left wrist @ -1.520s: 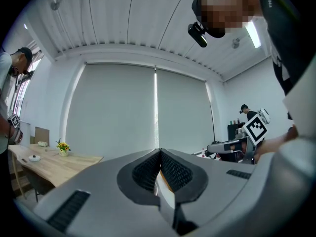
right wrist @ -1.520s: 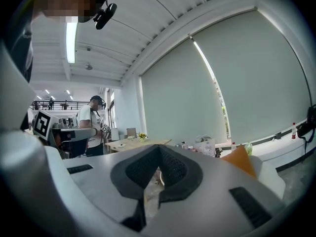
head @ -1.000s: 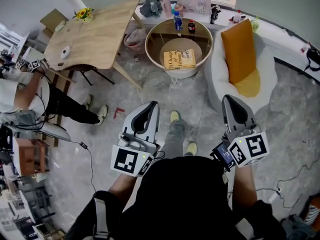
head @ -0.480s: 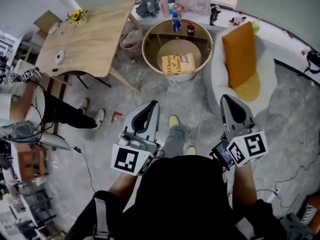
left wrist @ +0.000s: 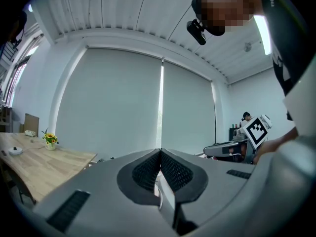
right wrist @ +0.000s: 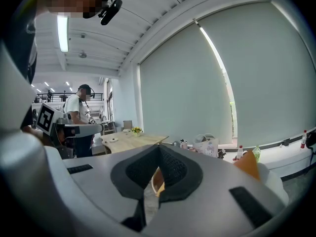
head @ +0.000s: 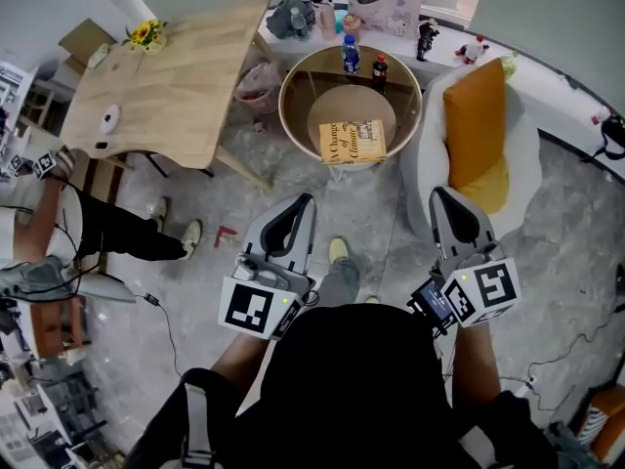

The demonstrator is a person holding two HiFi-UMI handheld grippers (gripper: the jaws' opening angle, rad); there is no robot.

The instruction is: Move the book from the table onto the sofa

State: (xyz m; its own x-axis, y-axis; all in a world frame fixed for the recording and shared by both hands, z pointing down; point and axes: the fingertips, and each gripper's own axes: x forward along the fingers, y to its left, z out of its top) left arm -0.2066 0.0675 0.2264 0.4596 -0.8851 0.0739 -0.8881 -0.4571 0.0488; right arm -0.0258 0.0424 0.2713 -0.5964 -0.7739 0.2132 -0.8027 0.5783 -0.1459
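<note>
The yellow book (head: 353, 142) lies flat on the lower shelf of the round table (head: 289, 86), ahead of me. The white sofa (head: 523, 145) with its orange cushion (head: 476, 123) stands just right of that table. My left gripper (head: 301, 201) and right gripper (head: 437, 193) are held side by side in the air over the floor, well short of the book. Both point forward with jaws shut and nothing between them. In the left gripper view the left gripper (left wrist: 160, 151) faces window blinds. Past the right gripper (right wrist: 159, 147) in its own view, the cushion (right wrist: 247, 165) shows.
Two bottles (head: 351, 54) stand on the round table's glass top. A wooden table (head: 166, 76) with flowers (head: 142, 35) stands at the left, a pink bin (head: 256, 84) beside it. Another person (head: 59, 233) sits at the far left. A cable (head: 161, 306) lies on the floor.
I have walked forward: the round table, book and sofa sit lower and nearer in the head view. Both grippers came along, still shut and side by side.
</note>
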